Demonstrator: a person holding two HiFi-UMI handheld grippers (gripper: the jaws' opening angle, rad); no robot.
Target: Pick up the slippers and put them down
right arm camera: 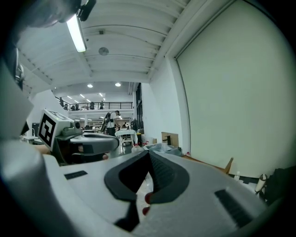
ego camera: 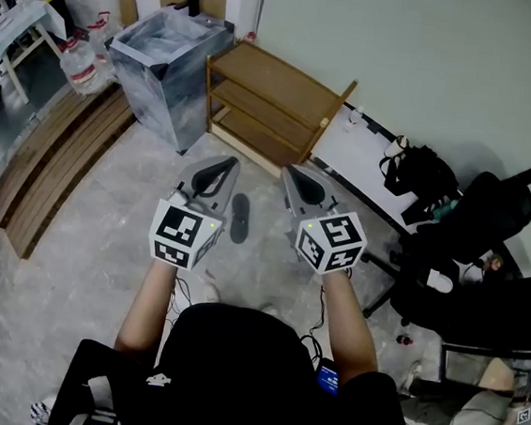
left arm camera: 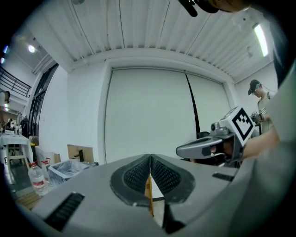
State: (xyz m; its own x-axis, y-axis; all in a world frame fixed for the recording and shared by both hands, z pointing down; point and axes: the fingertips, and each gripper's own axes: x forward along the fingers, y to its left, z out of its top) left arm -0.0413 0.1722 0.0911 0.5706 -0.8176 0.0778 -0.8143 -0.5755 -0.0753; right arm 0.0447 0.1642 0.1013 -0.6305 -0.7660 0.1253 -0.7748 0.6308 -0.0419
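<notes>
Slipper [ego camera: 238, 218], black, on floor [ego camera: 116, 201].
Left tongs [ego camera: 225, 165] and right tongs [ego camera: 290, 174] pressed together, empty; wooden shelf [ego camera: 281, 82] and bin [ego camera: 162, 87] beyond.

Held out level and side by side, the left gripper [ego camera: 225, 162] and right gripper [ego camera: 290, 172] have jaws pressed together, empty.

One slipper [ego camera: 238, 218] (one shelf [ego camera: 272, 104])

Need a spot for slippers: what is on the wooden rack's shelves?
Nothing shows on the rack: the top board and the visible strips of both lower shelves are bare wood. Their rear parts are hidden under the boards above.
</notes>
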